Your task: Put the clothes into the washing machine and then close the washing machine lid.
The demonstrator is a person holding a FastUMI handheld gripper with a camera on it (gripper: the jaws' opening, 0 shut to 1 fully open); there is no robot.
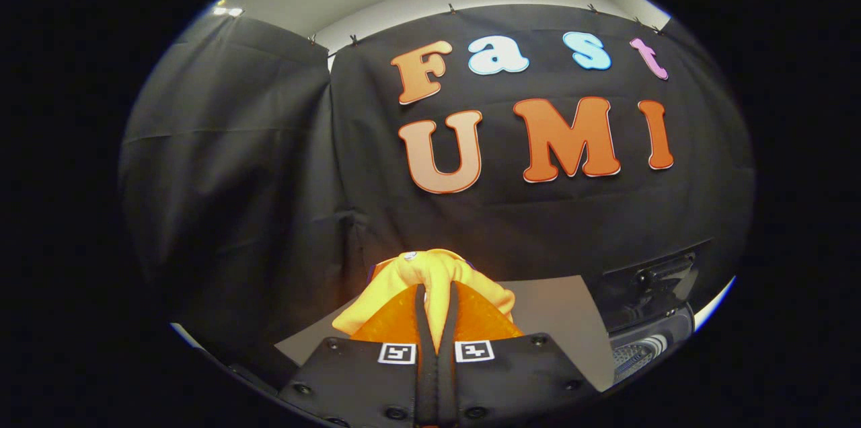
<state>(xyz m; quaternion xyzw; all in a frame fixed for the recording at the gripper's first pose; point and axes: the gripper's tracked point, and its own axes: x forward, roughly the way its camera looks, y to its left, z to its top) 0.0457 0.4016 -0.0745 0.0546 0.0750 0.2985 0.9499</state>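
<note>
- Your gripper (436,293) is nearly closed, both fingers pinching a soft, bunched yellow-orange cloth garment (430,273) between them.
- The garment is lifted: it bulges up over the fingertips and spills to either side, above a flat grey surface (551,320) beyond the fingers.
- So the pick looks done; carrying it to the drum, letting go and shutting the lid are left.
- A dark machine part (649,307) sits ahead to the right; I cannot tell whether it is the washer.
- Crumpled as it is, the garment shows no clear long axis or heading.
</note>
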